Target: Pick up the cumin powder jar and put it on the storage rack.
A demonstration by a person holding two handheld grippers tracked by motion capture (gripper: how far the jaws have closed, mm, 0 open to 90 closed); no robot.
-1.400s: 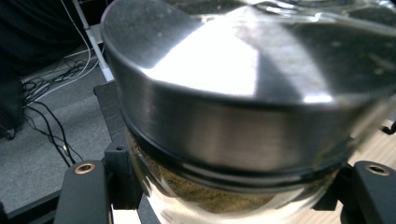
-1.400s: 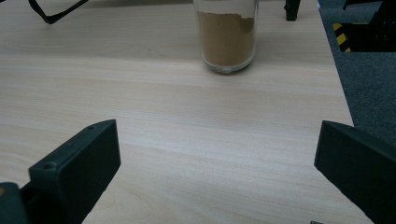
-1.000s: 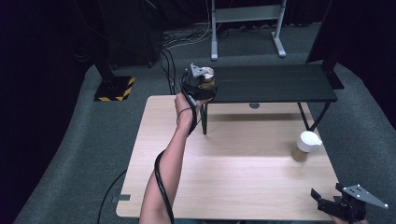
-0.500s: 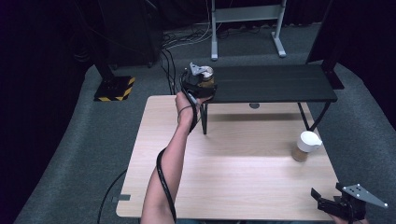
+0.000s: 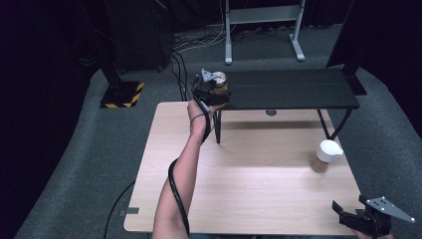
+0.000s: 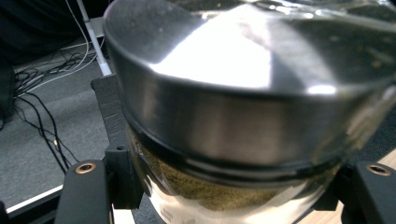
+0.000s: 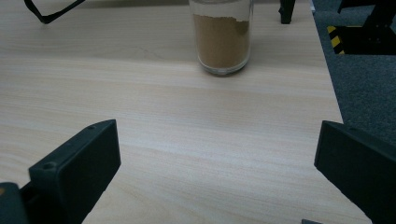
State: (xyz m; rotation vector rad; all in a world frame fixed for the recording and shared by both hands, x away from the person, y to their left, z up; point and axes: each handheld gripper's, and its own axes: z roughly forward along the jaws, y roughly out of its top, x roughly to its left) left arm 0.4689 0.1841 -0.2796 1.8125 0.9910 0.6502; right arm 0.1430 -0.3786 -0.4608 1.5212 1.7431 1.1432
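Gripping a spice jar (image 5: 219, 85) with a metal lid, the left gripper (image 5: 211, 90) sits in the upper middle of the high view, at the left end of the black shelf (image 5: 293, 89) that stands on the far part of the worktop (image 5: 249, 184). In the left gripper view the jar (image 6: 243, 116) fills most of the frame: its shiny lid takes the top and centre, brown powder shows through the glass below, and the two black fingers (image 6: 86, 191) close on the jar's sides at the lower left and lower right corners. Whether the jar's base rests on the shelf cannot be told.

At the lower right corner of the high view the right gripper (image 5: 343, 211) is held low over the worktop's near edge, its fingers spread wide with nothing between them. In the right gripper view those fingers (image 7: 79, 163) stand far apart at the lower left and lower right, and a second jar (image 7: 222, 37) of brown powder stands upright on the wood at the top centre, well apart from them. In the high view that white-lidded jar (image 5: 326, 155) stands at the right of the worktop.
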